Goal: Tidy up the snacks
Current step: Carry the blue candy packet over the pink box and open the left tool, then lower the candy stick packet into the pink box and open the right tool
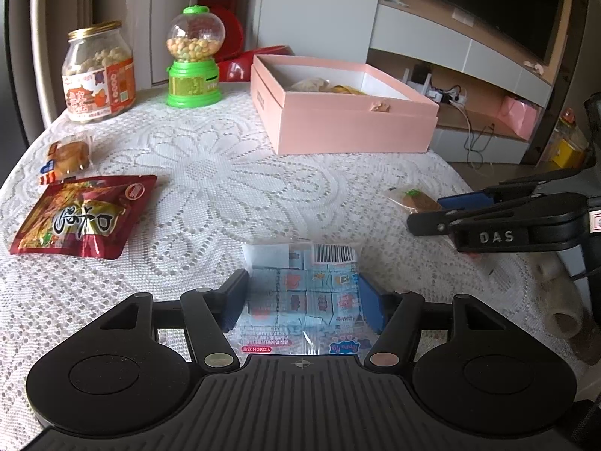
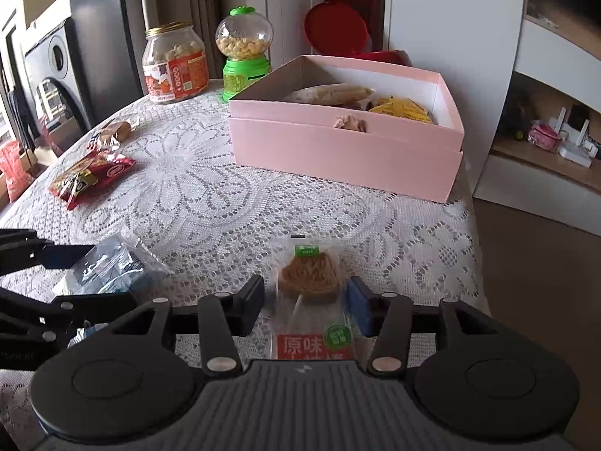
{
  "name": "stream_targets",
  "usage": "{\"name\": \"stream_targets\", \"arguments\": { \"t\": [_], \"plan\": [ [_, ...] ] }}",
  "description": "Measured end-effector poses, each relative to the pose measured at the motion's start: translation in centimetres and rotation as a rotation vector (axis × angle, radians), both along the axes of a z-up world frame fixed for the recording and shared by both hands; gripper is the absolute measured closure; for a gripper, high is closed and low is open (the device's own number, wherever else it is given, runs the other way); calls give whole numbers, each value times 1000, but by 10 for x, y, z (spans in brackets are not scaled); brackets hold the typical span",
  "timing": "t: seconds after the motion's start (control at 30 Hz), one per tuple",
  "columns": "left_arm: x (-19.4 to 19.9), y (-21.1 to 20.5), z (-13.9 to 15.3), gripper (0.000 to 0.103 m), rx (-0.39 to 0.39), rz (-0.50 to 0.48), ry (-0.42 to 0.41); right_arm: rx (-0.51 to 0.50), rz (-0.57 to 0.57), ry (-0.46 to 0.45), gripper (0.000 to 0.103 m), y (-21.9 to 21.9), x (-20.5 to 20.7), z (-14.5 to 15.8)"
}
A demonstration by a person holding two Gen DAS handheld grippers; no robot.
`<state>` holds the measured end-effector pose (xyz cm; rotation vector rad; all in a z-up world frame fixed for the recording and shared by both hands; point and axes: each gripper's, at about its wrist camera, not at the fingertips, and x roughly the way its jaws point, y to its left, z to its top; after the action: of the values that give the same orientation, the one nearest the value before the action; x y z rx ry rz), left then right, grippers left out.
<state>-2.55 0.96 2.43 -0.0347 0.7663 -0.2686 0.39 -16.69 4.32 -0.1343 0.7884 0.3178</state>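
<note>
Blue candy packet (image 1: 306, 293) lies flat between the left gripper's (image 1: 304, 300) wide jaws, near the table's (image 1: 210, 173) front edge. Beside it, the right gripper (image 2: 306, 300) straddles a wrapped biscuit (image 2: 310, 285), jaws apart, not touching.

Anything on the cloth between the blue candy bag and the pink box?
No, only bare lace tablecloth lies between the blue candy bag and the pink box, as the left wrist view shows.
</note>
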Motion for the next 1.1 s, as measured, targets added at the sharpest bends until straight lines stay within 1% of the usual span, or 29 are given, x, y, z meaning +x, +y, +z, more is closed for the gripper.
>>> {"name": "stream_targets", "arguments": {
  "t": [0.1,0.33,0.4,0.5,0.57,0.67,0.73,0.8,0.87,0.9,0.93,0.97,1.0,1.03,1.1],
  "plan": [
    [0,1,0,35,-3,1,1,28,16,9,66,-4,-5,9],
    [-2,1,2,35,5,-14,6,62,-5,-50,66,-17,-20,39],
    [-1,1,5,38,-15,-22,18,60,-13,-71,66,-20,-22,45],
    [14,4,20,38,-99,-59,17,63,-29,-80,66,-24,-22,48],
    [32,3,40,38,-127,-63,-26,65,-40,-77,66,-27,-22,47],
    [71,-6,75,38,-130,-72,-126,65,-54,-76,66,-30,-23,45],
    [101,-16,91,38,-129,-79,-172,62,-68,-73,66,-32,-22,44],
    [131,-27,102,37,-156,-90,-199,58,-80,-81,66,-33,-22,45],
    [158,-35,107,37,-221,-98,-224,56,-92,-103,66,-31,-23,45],
    [171,-40,107,36,-241,-97,-227,58,-104,-111,66,-31,-22,44],
    [183,-45,104,36,-244,-96,-226,65,-109,-114,66,-31,-21,43],
    [196,-52,101,36,-232,-98,-209,77,-111,-112,66,-31,-20,41],
    [209,-57,96,40,-217,-87,-184,90,-114,-100,66,-31,-18,37],
    [216,-58,92,40,-207,-68,-167,97,-117,-86,66,-31,-15,34],
    [222,-52,91,41,-230,-23,-166,91,-115,-62,66,-30,-11,29]
  ]
}}
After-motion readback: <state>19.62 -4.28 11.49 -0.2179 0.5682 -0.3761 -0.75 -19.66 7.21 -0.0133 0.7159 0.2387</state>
